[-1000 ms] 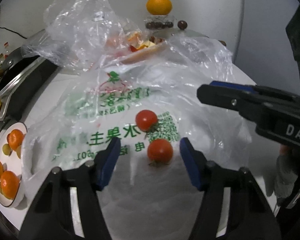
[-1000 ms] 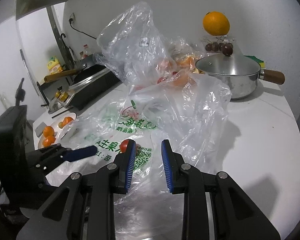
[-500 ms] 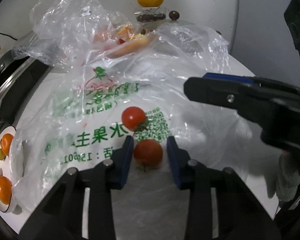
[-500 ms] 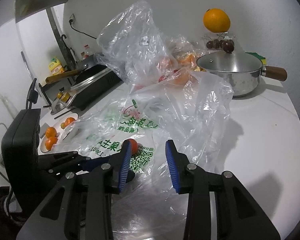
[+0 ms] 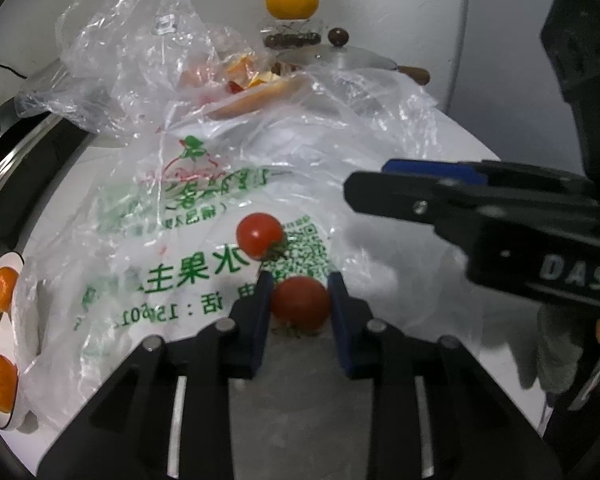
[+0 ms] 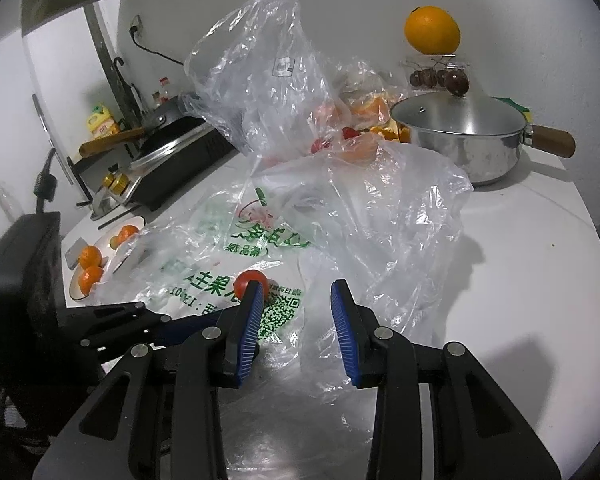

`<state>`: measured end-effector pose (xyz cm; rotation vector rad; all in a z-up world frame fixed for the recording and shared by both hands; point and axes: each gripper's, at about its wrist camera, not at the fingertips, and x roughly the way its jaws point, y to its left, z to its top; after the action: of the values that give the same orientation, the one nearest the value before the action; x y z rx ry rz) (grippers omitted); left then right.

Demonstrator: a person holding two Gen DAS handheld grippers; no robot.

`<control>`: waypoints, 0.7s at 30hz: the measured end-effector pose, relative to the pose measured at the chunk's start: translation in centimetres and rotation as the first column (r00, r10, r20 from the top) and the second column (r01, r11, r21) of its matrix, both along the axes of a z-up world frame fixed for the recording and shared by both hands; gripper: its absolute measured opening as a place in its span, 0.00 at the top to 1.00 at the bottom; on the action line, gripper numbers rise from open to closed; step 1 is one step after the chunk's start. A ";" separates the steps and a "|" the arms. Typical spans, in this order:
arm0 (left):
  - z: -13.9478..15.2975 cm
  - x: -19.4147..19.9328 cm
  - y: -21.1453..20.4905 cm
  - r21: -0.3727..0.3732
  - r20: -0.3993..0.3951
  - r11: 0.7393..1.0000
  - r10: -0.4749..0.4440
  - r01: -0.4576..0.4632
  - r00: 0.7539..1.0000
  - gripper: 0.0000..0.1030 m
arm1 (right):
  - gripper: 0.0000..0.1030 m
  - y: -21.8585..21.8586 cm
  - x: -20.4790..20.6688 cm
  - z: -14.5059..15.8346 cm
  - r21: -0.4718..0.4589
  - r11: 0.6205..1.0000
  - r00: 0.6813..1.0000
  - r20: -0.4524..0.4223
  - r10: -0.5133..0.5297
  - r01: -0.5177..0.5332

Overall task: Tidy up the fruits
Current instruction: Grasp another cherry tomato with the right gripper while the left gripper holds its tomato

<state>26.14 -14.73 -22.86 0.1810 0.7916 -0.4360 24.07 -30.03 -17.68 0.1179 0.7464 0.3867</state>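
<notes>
Red tomato (image 5: 300, 303) apparently within left gripper (image 5: 300, 300)

The right hand-held gripper (image 6: 300, 312) hung open over the printed plastic bag (image 6: 260, 248); a cherry tomato (image 6: 249, 282) sat beside its left finger.

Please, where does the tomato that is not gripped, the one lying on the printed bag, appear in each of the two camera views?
Left wrist: the free tomato sits centre, just beyond the gripped tomato.
Right wrist: centre-left, partly behind the right gripper's left finger.
Shared landmark: the green QR code printed beside it.
</notes>
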 end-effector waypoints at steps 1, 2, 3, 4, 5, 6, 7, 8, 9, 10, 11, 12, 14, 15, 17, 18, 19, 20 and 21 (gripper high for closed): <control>0.1 -0.1 0.1 0.002 0.007 1.000 -0.004 0.004 1.000 0.72 | 0.64 0.1 0.0 0.0 -0.006 1.000 1.000 -0.001 -0.001 0.001; 0.3 -0.3 0.3 0.006 0.017 1.000 -0.004 0.004 1.000 0.72 | 0.64 0.2 0.1 -0.1 -0.013 1.000 1.000 -0.003 -0.003 0.003; 0.4 -0.4 0.4 0.004 0.021 1.000 -0.006 0.006 1.000 0.72 | 0.64 0.3 0.1 -0.1 -0.018 1.000 1.000 -0.005 -0.003 0.003; 0.5 -0.4 0.6 0.000 0.024 1.000 -0.008 0.008 1.000 0.72 | 0.64 0.4 0.2 -0.1 -0.022 1.000 1.000 -0.007 -0.004 0.003; 0.7 -0.5 0.9 -0.004 0.029 1.000 -0.007 0.007 1.000 0.72 | 0.64 0.4 0.3 -0.1 -0.027 1.000 1.000 -0.009 -0.003 0.003; 0.8 -0.5 1.2 -0.007 0.033 1.000 -0.007 0.007 0.999 0.72 | 0.64 0.5 0.3 -0.1 -0.034 0.999 1.000 -0.011 -0.001 0.001; 0.9 -0.5 1.4 -0.010 0.037 1.000 -0.009 0.009 0.999 0.72 | 0.64 0.7 0.4 -0.2 -0.045 0.999 1.000 -0.013 0.002 -0.003; 1.1 -0.5 1.7 -0.014 0.042 1.000 -0.009 0.009 0.999 0.72 | 0.64 0.8 0.4 -0.2 -0.055 0.998 1.000 -0.014 0.003 -0.004; 1.2 -0.5 2.0 -0.018 0.045 1.000 -0.005 0.006 0.999 0.72 | 0.64 1.0 0.5 -0.2 -0.070 0.998 1.000 -0.015 0.003 -0.004; 1.3 -0.4 2.3 -0.020 0.049 1.000 -0.002 0.003 0.999 0.72 | 0.64 1.2 0.6 -0.3 -0.079 0.997 1.000 -0.016 0.003 -0.004; 1.4 -0.4 2.7 -0.024 0.055 1.000 0.004 -0.002 0.998 0.72 | 0.64 1.3 0.8 -0.3 -0.083 0.997 1.000 -0.019 0.002 -0.004; 1.4 -0.4 3.0 -0.029 0.058 1.000 0.009 -0.008 0.998 0.72 | 0.64 1.4 1.0 -0.3 -0.083 0.997 1.000 -0.021 -0.001 -0.001; 1.5 -0.1 3.9 -0.043 0.054 0.999 0.022 -0.019 0.998 0.72 | 0.64 1.7 1.4 -0.3 -0.089 0.996 1.000 -0.025 -0.001 -0.002; 1.4 0.1 4.2 -0.047 0.053 0.999 0.027 -0.024 0.998 0.72 | 0.64 2.0 1.6 -0.2 -0.097 0.995 1.000 -0.026 0.003 -0.006; 1.3 0.3 4.7 -0.056 0.047 0.998 0.036 -0.034 0.998 0.72 | 0.64 2.5 1.9 -0.2 -0.104 0.994 1.000 -0.027 0.012 -0.015; 1.2 0.5 5.0 -0.063 0.046 0.997 0.041 -0.038 0.998 0.72 | 0.64 2.9 2.2 -0.2 -0.109 0.994 0.999 -0.030 0.017 -0.020; 1.2 0.6 5.2 -0.068 0.044 0.997 0.046 -0.043 0.998 0.72 | 0.64 3.1 2.4 -0.3 -0.111 0.994 0.999 -0.033 0.021 -0.024; 1.1 0.8 5.4 -0.073 0.042 0.996 0.050 -0.047 0.998 0.72 | 0.64 3.4 2.7 -0.4 -0.108 0.994 0.999 -0.041 0.028 -0.033; 1.0 0.9 5.6 -0.077 0.041 0.996 0.055 -0.052 0.998 0.72 | 0.64 3.6 3.0 -0.5 -0.106 0.994 0.998 -0.050 0.034 -0.039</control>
<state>27.08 -9.14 -21.88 0.0975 0.7349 -0.4100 27.03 -26.39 -18.21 0.0129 0.8160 0.3794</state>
